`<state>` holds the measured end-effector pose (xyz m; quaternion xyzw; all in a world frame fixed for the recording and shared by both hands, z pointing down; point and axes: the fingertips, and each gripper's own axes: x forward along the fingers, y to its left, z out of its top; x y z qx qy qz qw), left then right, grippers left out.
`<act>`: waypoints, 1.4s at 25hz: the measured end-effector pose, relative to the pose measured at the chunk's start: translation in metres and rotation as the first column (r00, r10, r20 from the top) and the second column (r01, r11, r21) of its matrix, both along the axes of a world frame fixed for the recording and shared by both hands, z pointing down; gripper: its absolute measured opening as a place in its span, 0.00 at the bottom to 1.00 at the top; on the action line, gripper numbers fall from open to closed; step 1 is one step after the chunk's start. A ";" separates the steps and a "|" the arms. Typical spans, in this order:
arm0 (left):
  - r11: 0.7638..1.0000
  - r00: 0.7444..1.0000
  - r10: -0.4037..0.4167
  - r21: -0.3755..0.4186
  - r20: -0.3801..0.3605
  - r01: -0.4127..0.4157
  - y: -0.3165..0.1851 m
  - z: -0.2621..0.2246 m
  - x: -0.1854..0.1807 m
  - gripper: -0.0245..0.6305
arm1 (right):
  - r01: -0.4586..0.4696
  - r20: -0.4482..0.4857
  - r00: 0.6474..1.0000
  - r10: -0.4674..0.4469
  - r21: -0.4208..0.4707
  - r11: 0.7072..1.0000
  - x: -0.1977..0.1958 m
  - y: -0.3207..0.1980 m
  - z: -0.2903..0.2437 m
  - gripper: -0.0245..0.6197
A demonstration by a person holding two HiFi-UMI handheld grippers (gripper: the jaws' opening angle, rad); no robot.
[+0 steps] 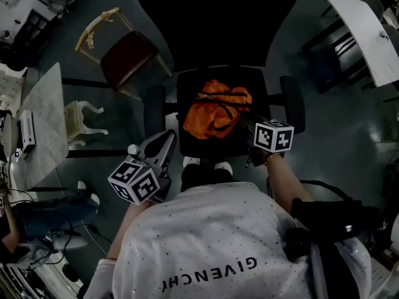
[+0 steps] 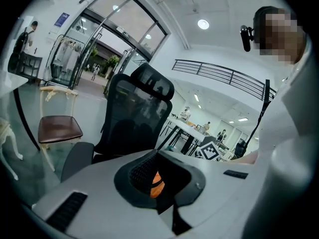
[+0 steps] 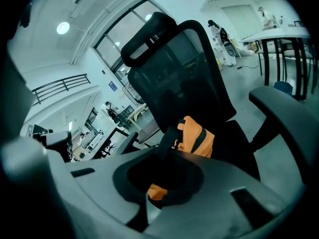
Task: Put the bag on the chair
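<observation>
The orange bag (image 1: 215, 111) lies on the seat of the black office chair (image 1: 212, 17), crumpled, with dark straps across its top. The head view alone shows the whole layout from above. The right tongs (image 1: 243, 127) are at the bag's right near corner. The left tongs (image 1: 165, 139) are off the seat's left near edge, beside the left armrest (image 1: 154, 108) and apart from the bag. A brown-seated wooden chair (image 1: 128, 58) stands far left and a pale worktop (image 1: 43, 123) further left. The right gripper view gives what the head view cannot: the jaws are closed, and a black strap (image 3: 168, 141) runs up from them to the orange fabric, so they grip the bag by its strap, with the mesh backrest tall behind it. The left gripper view shows those jaws drawn together with nothing pinched. Only a sliver of orange shows past them, the chair's backrest rises beyond, and the right gripper's marker cube (image 2: 209, 151) shows to the right. This view also shows glass doors (image 2: 99, 49) far left, which the head view does not.
</observation>
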<state>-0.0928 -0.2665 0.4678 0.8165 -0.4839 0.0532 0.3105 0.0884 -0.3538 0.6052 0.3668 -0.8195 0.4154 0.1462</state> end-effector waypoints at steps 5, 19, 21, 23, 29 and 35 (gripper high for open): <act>1.000 1.000 -0.007 -0.028 0.007 0.007 0.000 0.010 0.008 0.03 | -0.043 0.004 0.999 0.044 -0.041 0.998 0.021 0.002 0.019 0.04; 0.999 0.999 -0.008 -0.052 0.037 0.010 0.010 0.028 0.028 0.03 | -0.161 -0.150 0.979 0.140 -0.139 0.977 0.085 0.024 0.086 0.04; 0.999 0.999 0.001 -0.054 0.052 0.002 0.011 0.028 0.029 0.03 | -0.193 -0.184 0.969 0.163 -0.161 0.968 0.096 0.030 0.098 0.04; 0.998 0.999 0.003 -0.061 0.053 0.000 0.013 0.029 0.031 0.03 | -0.226 -0.213 0.960 0.184 -0.190 0.955 0.108 0.037 0.110 0.04; 0.997 0.999 0.004 -0.082 0.053 0.000 0.009 0.032 0.039 0.03 | -0.292 -0.248 0.941 0.229 -0.260 0.920 0.133 0.050 0.138 0.04; 0.994 0.998 0.031 -0.111 0.046 -0.026 0.008 0.043 0.048 0.03 | -0.333 -0.269 0.928 0.258 -0.286 0.899 0.146 0.056 0.152 0.04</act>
